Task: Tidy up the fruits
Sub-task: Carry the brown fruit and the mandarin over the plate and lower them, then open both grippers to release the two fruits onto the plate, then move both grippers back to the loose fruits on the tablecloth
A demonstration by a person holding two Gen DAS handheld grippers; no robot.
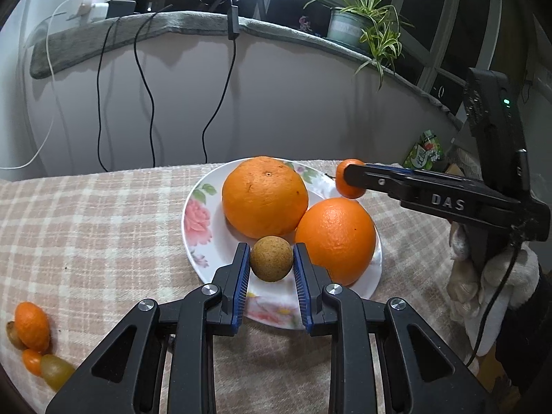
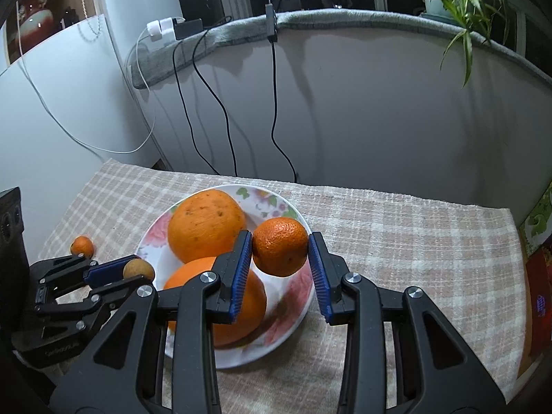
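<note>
A flowered white plate (image 1: 196, 220) (image 2: 293, 214) on the checked cloth carries two big oranges (image 1: 265, 196) (image 1: 335, 239) (image 2: 206, 224) (image 2: 248, 310). My left gripper (image 1: 271, 259) is shut on a small brown round fruit (image 1: 271, 258) over the plate's near rim; it also shows in the right wrist view (image 2: 138, 270). My right gripper (image 2: 280, 257) is shut on a small mandarin (image 2: 280, 251) held above the plate's right side; the left wrist view shows it at the plate's far right (image 1: 349, 179). Small fruits lie on the cloth at left (image 1: 31, 326) (image 2: 82, 245).
Cables (image 1: 145, 79) hang down the pale wall behind the table. A potted plant (image 1: 358, 24) stands on the padded sill. Green packaging (image 1: 423, 153) and boxes sit past the table's right edge. A gloved hand (image 1: 490, 276) holds the right gripper.
</note>
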